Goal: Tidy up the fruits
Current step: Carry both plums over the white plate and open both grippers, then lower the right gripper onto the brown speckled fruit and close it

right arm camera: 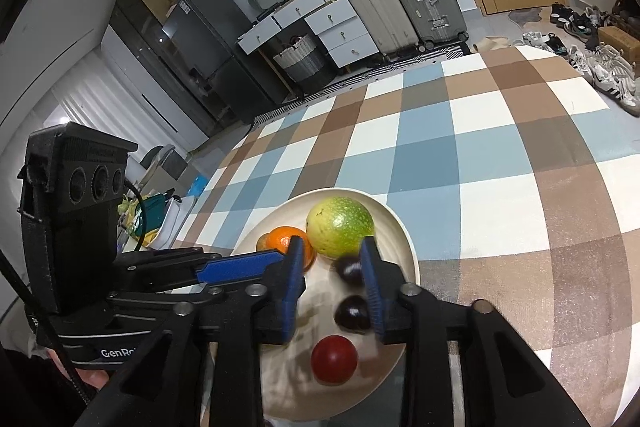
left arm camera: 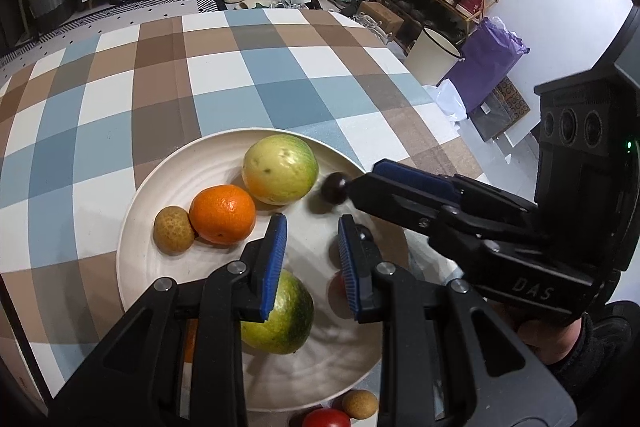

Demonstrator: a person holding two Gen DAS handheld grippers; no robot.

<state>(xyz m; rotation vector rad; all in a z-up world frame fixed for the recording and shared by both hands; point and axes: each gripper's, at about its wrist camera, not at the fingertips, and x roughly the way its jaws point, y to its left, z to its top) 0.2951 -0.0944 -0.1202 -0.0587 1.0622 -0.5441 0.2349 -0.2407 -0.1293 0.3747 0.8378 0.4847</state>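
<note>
- The left gripper (left arm camera: 312, 263) hangs over the cream plate (left arm camera: 140, 227). Its jaws look apart, yet stand as near together as they ever get, with nothing between the blue pads.
- The right gripper (right arm camera: 332, 287) reaches over the same plate, jaws parted, gripping nothing; a dark cherry (right arm camera: 347, 269) lies just beside its right pad.
- On the plate: two green-yellow fruits (left arm camera: 280, 169), an orange (left arm camera: 222, 213), a small brown fruit (left arm camera: 173, 230), a red fruit (right arm camera: 334, 359).

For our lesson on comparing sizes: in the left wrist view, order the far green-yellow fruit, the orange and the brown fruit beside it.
1. Green-yellow fruit
2. Orange
3. Brown fruit
All three lie together, so nearness hardly matters.
</note>
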